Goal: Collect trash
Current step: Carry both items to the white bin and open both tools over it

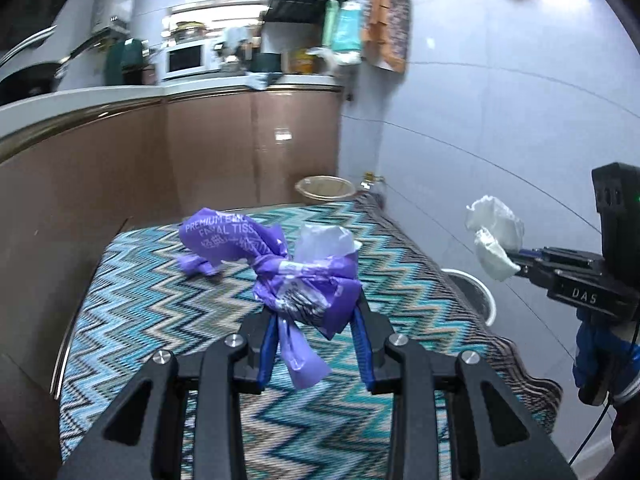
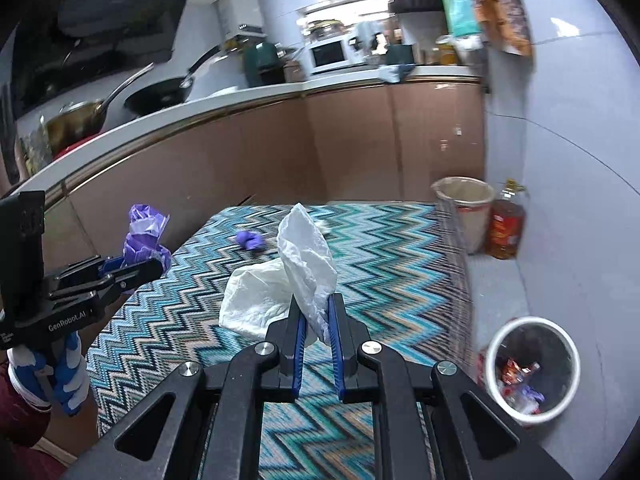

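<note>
A crumpled purple tissue wrapper (image 1: pixel 308 280) hangs above the table, and my left gripper (image 1: pixel 316 308) is shut on it. From the right wrist view the same wrapper (image 2: pixel 146 236) sticks up from the left gripper (image 2: pixel 154 266). My right gripper (image 2: pixel 316 308) is shut on a crumpled white tissue (image 2: pixel 296 272), also held above the table. In the left wrist view that tissue (image 1: pixel 496 236) shows at the tip of the right gripper (image 1: pixel 516 266). A small purple scrap (image 2: pixel 250 240) lies on the zigzag tablecloth (image 2: pixel 392 248). A white trash bin (image 2: pixel 534 322) holding wrappers stands on the floor to the right.
A second bin with a beige liner (image 2: pixel 464 200) and an oil bottle (image 2: pixel 506 224) stand past the table's far right corner. Brown cabinets under a counter with pans (image 2: pixel 160 96) and a microwave (image 2: pixel 328 54) run behind. A tiled wall closes the right side.
</note>
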### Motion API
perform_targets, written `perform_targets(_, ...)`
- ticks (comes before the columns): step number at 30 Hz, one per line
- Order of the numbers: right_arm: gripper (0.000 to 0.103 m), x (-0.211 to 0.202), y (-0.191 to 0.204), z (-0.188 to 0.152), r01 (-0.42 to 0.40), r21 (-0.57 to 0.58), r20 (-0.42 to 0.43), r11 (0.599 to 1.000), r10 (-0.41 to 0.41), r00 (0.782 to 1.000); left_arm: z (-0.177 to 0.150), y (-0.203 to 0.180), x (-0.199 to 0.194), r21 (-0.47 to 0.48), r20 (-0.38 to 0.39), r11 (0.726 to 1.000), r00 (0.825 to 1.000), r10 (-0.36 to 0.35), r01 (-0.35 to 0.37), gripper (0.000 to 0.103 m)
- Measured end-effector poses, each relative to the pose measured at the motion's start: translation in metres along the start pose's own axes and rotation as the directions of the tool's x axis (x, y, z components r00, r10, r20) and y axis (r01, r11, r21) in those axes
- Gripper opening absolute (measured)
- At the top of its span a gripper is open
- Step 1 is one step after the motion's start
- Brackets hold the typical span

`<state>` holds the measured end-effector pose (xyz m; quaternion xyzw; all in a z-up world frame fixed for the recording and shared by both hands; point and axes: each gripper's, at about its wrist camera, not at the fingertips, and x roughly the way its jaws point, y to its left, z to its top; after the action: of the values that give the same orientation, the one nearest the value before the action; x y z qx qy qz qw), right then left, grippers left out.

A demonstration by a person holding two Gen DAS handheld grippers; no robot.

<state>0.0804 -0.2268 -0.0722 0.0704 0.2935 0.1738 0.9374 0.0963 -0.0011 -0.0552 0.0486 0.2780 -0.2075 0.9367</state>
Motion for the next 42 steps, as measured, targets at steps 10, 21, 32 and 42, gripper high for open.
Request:
perform_targets(10, 0.011, -0.053, -0.084, -0.032, 0.138, 0.143, 0.036, 0.980, -0.144, 0.989, 0.028, -0.108, 0.056, 0.165, -0.065, 0.979, 0.992, -0.111, 0.121, 0.031)
perform_targets(21, 0.012, -0.049, -0.197, -0.063, 0.272, 0.319, -0.042, 0.908, -0.273, 0.961, 0.053, -0.221, 0.186, 0.198, -0.246, 0.931, 0.935, -0.256, 0.307, 0.031)
perform_targets(32, 0.014, -0.007, -0.294, -0.066, 0.359, 0.384, -0.128, 0.851, -0.336, 0.933, 0.062, -0.298, 0.305, 0.136, -0.359, 0.907, 0.873, -0.331, 0.399, 0.034)
perform_targets(42, 0.027, 0.015, -0.337, -0.085, 0.414, 0.403, -0.182, 0.816, -0.372, 0.910, 0.060, -0.317, 0.358, 0.055, -0.391, 0.910, 0.847, -0.359, 0.411, 0.051)
